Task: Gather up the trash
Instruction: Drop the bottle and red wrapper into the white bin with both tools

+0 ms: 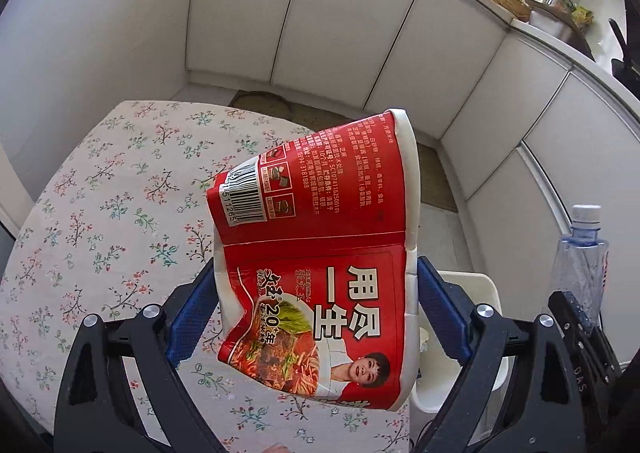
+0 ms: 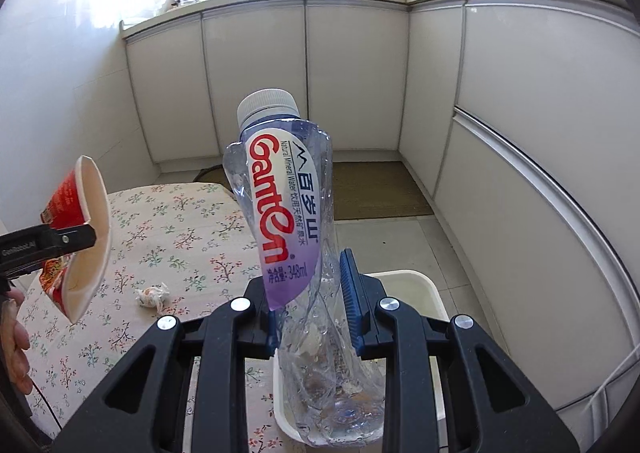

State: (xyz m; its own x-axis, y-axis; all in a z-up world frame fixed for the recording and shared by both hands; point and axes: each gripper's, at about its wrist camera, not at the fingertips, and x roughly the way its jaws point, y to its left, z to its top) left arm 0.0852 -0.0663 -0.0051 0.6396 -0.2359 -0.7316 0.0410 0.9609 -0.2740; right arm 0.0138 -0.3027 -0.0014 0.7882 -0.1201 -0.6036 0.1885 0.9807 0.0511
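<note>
My left gripper (image 1: 316, 293) is shut on a crushed red and white instant noodle cup (image 1: 324, 237) and holds it above the floral table (image 1: 100, 193). The cup also shows at the left of the right wrist view (image 2: 86, 237), open mouth facing right. My right gripper (image 2: 308, 293) is shut on a crumpled clear Ganten water bottle (image 2: 286, 213) with a white cap, held upright above a white bin (image 2: 424, 289). The bottle shows at the right edge of the left wrist view (image 1: 580, 253). A crumpled white wrapper (image 2: 151, 295) lies on the table.
The white bin (image 1: 472, 285) stands on the tiled floor beside the table's right edge. White cabinets (image 2: 360, 73) run along the back and right, with a cluttered counter on top. A brown mat (image 2: 376, 189) lies on the floor before them.
</note>
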